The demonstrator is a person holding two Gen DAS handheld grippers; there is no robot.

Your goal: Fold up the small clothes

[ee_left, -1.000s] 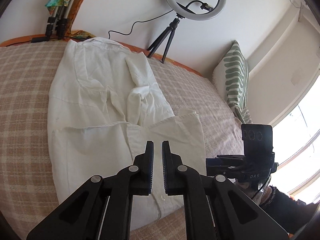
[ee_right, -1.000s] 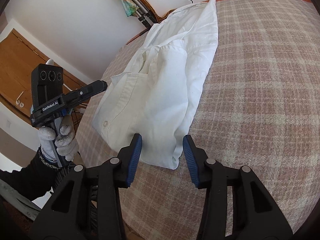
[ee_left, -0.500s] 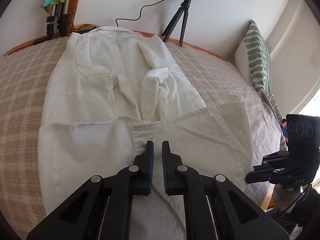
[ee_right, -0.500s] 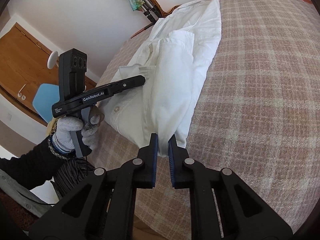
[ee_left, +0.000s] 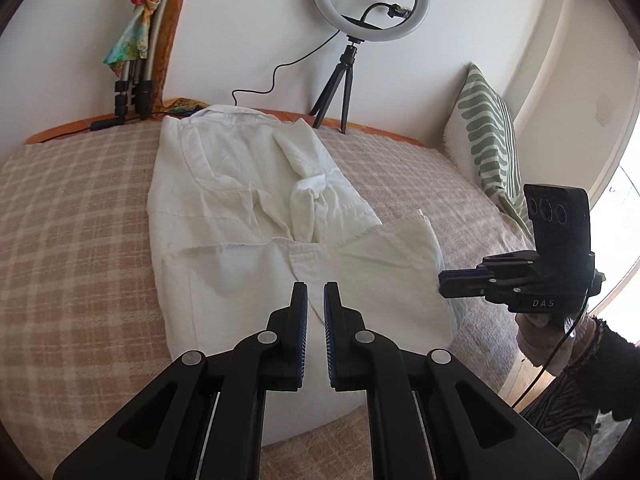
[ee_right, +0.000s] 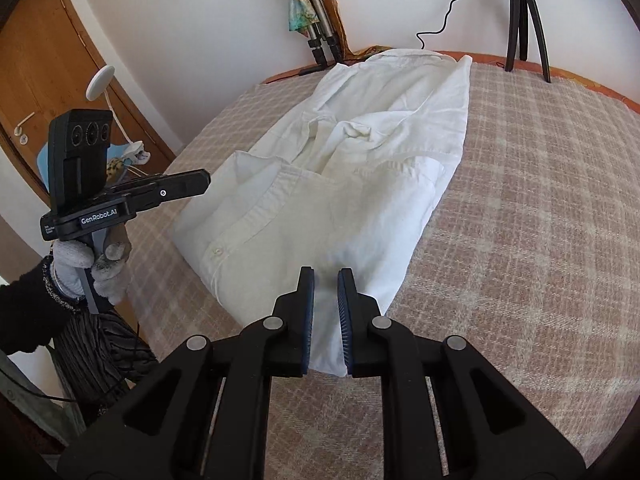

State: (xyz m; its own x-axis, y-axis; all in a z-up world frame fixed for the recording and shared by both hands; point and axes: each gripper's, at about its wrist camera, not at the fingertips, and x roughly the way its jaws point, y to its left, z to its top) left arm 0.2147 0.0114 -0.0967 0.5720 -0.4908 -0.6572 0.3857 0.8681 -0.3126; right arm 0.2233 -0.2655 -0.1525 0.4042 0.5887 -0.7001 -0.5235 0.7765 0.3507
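A white shirt lies lengthwise on the checked blanket, collar at the far end, sleeves folded in. Its near hem is folded up over the body. My left gripper is shut on the shirt's near left hem. My right gripper is shut on the shirt at its near right corner. Each gripper shows in the other's view: the right one at the shirt's right edge, the left one at its left edge.
A ring light on a tripod and folded stands are at the bed's far edge by the wall. A green-striped pillow leans at the far right. A wooden door is at the left.
The right gripper closed on the shirt's near corner. Both grippers lifted the hem and carried it up over the shirt body.
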